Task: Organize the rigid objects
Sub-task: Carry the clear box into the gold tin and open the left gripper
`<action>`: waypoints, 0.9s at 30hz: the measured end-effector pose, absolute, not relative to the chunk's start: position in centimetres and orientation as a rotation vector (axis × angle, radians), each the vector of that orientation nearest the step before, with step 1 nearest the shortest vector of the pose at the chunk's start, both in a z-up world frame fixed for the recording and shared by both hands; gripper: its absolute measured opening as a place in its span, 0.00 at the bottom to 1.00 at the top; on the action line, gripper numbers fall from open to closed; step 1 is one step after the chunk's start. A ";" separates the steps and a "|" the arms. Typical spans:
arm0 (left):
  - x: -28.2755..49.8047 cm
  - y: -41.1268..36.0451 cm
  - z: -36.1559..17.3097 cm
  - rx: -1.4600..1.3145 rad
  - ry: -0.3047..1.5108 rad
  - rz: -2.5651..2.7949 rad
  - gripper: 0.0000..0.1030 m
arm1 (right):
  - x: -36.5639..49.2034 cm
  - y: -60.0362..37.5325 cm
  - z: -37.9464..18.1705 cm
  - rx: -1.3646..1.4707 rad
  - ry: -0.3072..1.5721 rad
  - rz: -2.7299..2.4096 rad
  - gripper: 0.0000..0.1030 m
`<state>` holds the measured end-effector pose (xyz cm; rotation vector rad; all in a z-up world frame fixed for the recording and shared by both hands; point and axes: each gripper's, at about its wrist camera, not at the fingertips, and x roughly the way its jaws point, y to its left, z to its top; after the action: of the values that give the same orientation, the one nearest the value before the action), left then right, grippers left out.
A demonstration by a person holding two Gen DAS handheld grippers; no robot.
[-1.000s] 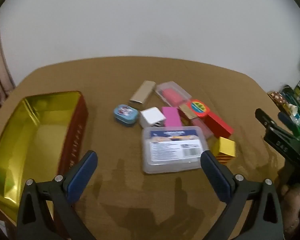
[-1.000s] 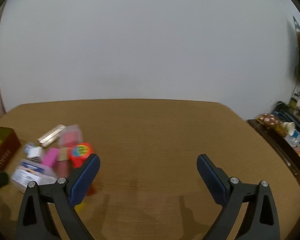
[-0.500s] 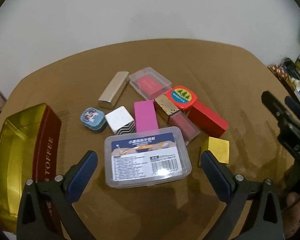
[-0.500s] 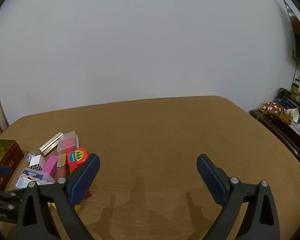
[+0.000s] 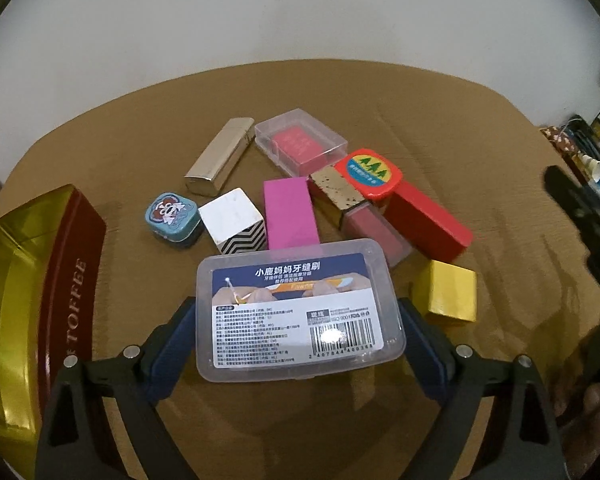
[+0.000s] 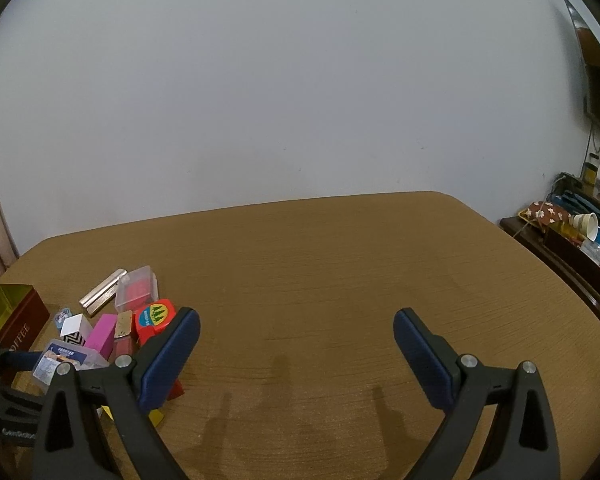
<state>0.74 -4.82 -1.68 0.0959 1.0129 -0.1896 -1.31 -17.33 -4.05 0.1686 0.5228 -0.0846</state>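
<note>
I am at the pick-up step: my left hand-held gripper [image 5: 300,332] straddles the clear plastic floss-pick box [image 5: 298,312], one blue pad at each short end, and its jaws are closing on it. The pads sit right at the box's ends, but I cannot see them pressing yet, so I count the box as bracketed, not gripped. It lies flat on the brown worktop [image 5: 440,120], nearest me in the heap, its far edge just against the pink box [image 5: 290,212] and the rose lipstick case [image 5: 374,230].

The rest waits behind it: the white box with zigzag sides [image 5: 234,226], the little blue tin [image 5: 172,216], the gold tube [image 5: 220,156], the clear case with a red insert [image 5: 300,144], the red round-cornered tin [image 5: 368,174] lying on the long red box [image 5: 428,220], and the gold cube [image 5: 446,296] off to the right.

Next, as I judge it, I must finish the squeeze evenly on both ends, since the lid is smooth and could slip, then lift straight up clear of the pink box and carry it left to the open toffee tin [image 5: 16,280], which looks the likely home for it.

My right hand-held gripper [image 6: 296,356] hangs wide apart over bare worktop, holding nothing, well to the right of the heap.
</note>
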 end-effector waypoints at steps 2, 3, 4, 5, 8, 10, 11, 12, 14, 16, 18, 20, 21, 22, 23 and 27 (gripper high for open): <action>-0.3 -4.6 -0.2 0.090 0.987 -0.189 0.88 | -1.3 -17.4 -4.0 0.172 0.523 -0.084 0.97; -0.9 -4.2 1.0 0.081 0.969 -0.186 0.88 | -1.4 -17.4 -4.0 0.172 0.523 -0.083 0.97; -1.2 -3.7 2.0 0.071 0.959 -0.181 0.89 | -1.5 -17.7 -4.0 0.172 0.523 -0.080 0.97; -1.6 -3.1 3.1 0.059 0.949 -0.164 0.89 | -1.5 -17.6 -4.0 0.172 0.524 -0.079 0.97; -2.3 0.2 6.7 0.012 0.928 -0.074 0.89 | -1.6 -17.8 -3.9 0.177 0.522 -0.076 0.97; -2.2 3.7 8.4 -0.027 0.933 0.031 0.89 | -1.5 -17.8 -3.9 0.176 0.524 -0.079 0.97; -2.0 5.5 8.8 -0.048 0.944 0.075 0.89 | -1.5 -17.8 -3.9 0.173 0.525 -0.081 0.97; -1.8 7.1 9.0 -0.064 0.955 0.120 0.89 | -1.4 -17.7 -3.9 0.171 0.525 -0.082 0.97; -0.8 10.6 8.7 -0.102 0.983 0.230 0.89 | -1.4 -17.6 -3.9 0.169 0.522 -0.083 0.97; 0.3 13.7 7.5 -0.160 1.035 0.312 0.89 | -1.4 -17.5 -3.9 0.169 0.522 -0.080 0.97; 1.8 16.0 6.2 -0.216 1.080 0.350 0.89 | -1.4 -17.5 -3.9 0.171 0.523 -0.077 0.97; 2.7 17.4 4.8 -0.263 1.108 0.418 0.89 | -1.5 -17.6 -3.9 0.172 0.523 -0.076 0.97; 3.0 17.8 4.2 -0.280 1.113 0.432 0.89 | -1.4 -17.6 -3.9 0.172 0.523 -0.075 0.97; 3.5 18.1 3.8 -0.291 1.119 0.453 0.89 | -1.4 -17.6 -3.9 0.171 0.524 -0.073 0.97; 4.2 18.5 3.4 -0.306 1.121 0.486 0.89 | -1.4 -17.6 -3.9 0.171 0.523 -0.072 0.97; 5.4 19.8 2.1 -0.338 1.121 0.582 0.89 | -1.3 -17.5 -3.9 0.172 0.523 -0.065 0.97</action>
<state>5.43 19.84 2.14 -0.3379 1.1213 0.5822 -1.33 -17.51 -3.88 0.1723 0.5232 -0.0648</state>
